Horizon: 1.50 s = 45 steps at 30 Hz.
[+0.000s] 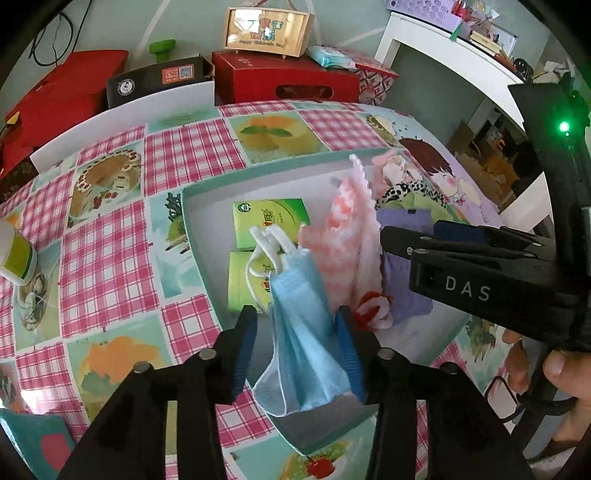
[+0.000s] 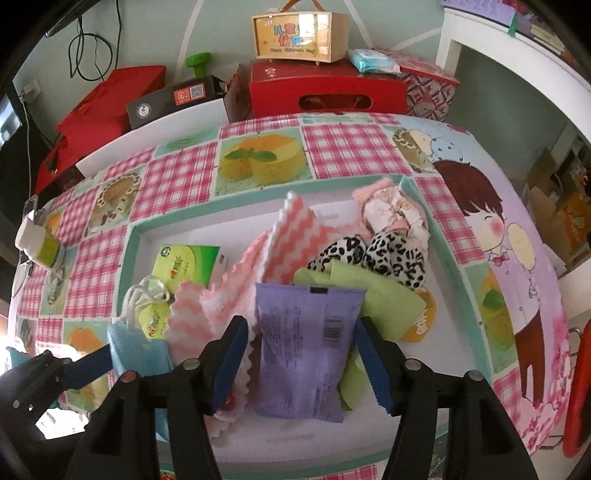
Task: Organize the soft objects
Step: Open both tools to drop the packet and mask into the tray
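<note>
A shallow teal-rimmed white tray [image 1: 188, 206] [image 2: 137, 236] lies on the table. In it are green tissue packs [image 1: 271, 219] [image 2: 186, 264], a pink zigzag cloth [image 1: 351, 225] [image 2: 295, 236], leopard-print socks [image 2: 373, 254], a green cloth [image 2: 376, 299] and a purple packet [image 2: 303, 347] [image 1: 404, 299]. My left gripper [image 1: 295, 332] is open, its jaws on either side of a blue face mask [image 1: 301, 339] [image 2: 138, 350] that hangs between them. My right gripper [image 2: 301, 354] is open with the purple packet between its jaws; it also shows in the left wrist view [image 1: 436, 240].
Red boxes [image 1: 284, 77] [image 2: 325, 88], a dark box [image 1: 155, 79] and a wooden case [image 1: 267, 31] stand behind the table. A white-green container [image 1: 16, 254] [image 2: 40, 243] sits at the table's left. A white shelf [image 1: 443, 44] stands at the right.
</note>
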Tool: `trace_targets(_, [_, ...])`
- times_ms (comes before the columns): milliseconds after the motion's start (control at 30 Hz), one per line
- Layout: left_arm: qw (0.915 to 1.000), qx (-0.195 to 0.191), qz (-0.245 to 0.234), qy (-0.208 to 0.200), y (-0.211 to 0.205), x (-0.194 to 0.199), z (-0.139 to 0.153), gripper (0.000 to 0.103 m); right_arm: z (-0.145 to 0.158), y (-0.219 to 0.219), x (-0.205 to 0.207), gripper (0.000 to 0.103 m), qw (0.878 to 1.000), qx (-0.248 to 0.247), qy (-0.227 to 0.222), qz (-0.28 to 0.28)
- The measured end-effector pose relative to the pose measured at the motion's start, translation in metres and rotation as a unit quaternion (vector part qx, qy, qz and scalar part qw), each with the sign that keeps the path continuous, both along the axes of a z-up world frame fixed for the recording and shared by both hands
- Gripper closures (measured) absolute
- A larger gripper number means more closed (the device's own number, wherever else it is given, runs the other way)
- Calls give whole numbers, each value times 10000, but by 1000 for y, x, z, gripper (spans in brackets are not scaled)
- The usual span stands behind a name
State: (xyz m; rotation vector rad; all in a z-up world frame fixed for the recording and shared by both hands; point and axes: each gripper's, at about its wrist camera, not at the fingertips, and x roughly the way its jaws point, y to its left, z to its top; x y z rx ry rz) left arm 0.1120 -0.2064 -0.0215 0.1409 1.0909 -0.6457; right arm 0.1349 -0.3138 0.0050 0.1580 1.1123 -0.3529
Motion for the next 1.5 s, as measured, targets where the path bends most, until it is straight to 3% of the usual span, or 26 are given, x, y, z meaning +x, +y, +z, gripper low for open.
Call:
trace_targets(333, [9994,-207,244,-121,19,4,18,39,15,-6,-5,27,9991,-112,-324,-240])
trace_targets(433, [9976,-200,655,-125,35,14,18,37,13,-7,-4,26,9992,-81,-283,-274])
trace_targets(567, [9917,-29,1285,-13,58,31,6,18,10,-4,-2,21,9994,-150,-205,-244])
trace_targets(633, [9882,103,1526,7,68,37,0,18,9,0,0,15,9994,-204,-194,-195])
trace_targets(867, [9799,389,1957,-47,84,46,-13,15,5,11,5,13,9996,-257,-125,-32])
trace_targets(933, [9789,430,1993,-108,86,47,-14,13,6,13,5,0,9995,-260,-164,-18])
trace_targets(1033, [9783,411,2023,-180,87,48,-14,2,9,13,3,0,9994,-231,-256,-45])
trace_targets(1367, [9797,364,1953,-280,87,44,-6,2,16,26,0,0,9994,-188,-255,103])
trace_targets(1500, [9741,376,2165,-533,97,33,5,2,24,35,-12,0,9992,-210,-305,177])
